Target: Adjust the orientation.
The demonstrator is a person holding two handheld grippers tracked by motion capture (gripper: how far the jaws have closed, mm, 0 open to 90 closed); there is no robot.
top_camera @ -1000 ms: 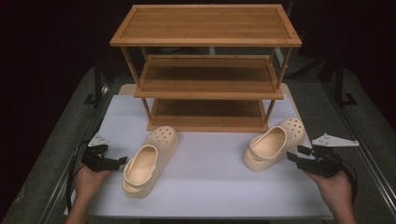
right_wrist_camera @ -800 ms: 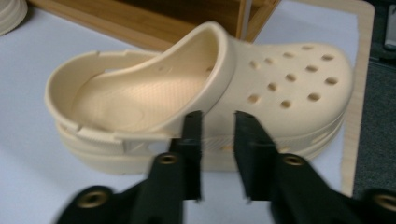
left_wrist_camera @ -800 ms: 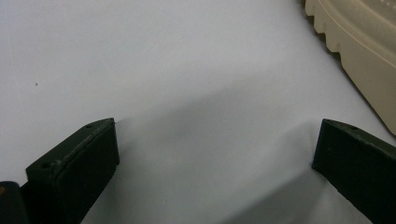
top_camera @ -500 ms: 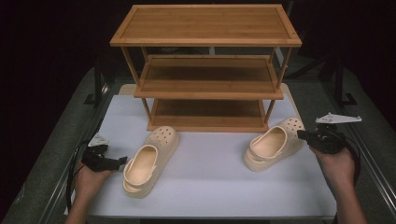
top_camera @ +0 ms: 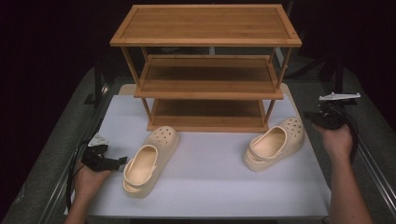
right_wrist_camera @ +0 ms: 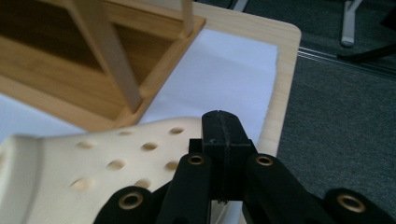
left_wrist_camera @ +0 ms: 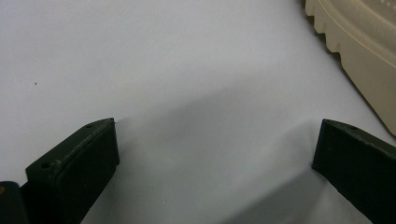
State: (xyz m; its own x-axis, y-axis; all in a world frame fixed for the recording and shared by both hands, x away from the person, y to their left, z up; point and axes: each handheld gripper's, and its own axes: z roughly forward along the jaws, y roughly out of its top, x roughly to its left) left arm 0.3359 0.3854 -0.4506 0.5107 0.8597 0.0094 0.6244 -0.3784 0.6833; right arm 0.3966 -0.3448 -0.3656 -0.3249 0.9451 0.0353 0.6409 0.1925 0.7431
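Observation:
Two cream clogs lie on the white table top in front of a three-tier wooden shelf rack (top_camera: 205,74). The left clog (top_camera: 148,159) lies toe toward the rack, and my left gripper (top_camera: 119,161) sits just left of its heel, open, with bare table between its jaws (left_wrist_camera: 215,144). A ridged sole edge of that clog (left_wrist_camera: 359,51) shows at the upper right of the left gripper view. The right clog (top_camera: 275,142) lies near the rack's right leg. My right gripper (top_camera: 310,116) hovers beside its toe, jaws shut and empty (right_wrist_camera: 223,135), above the perforated toe (right_wrist_camera: 107,168).
The white sheet (top_camera: 210,182) covers a wooden table whose rounded corner (right_wrist_camera: 285,37) shows beyond the rack's base. Grey carpeted floor (right_wrist_camera: 345,102) lies past the table edge. Cables trail from both grippers.
My right gripper has risen and moved back and right, from beside the right clog's toe to above it. The left gripper and both clogs have stayed put.

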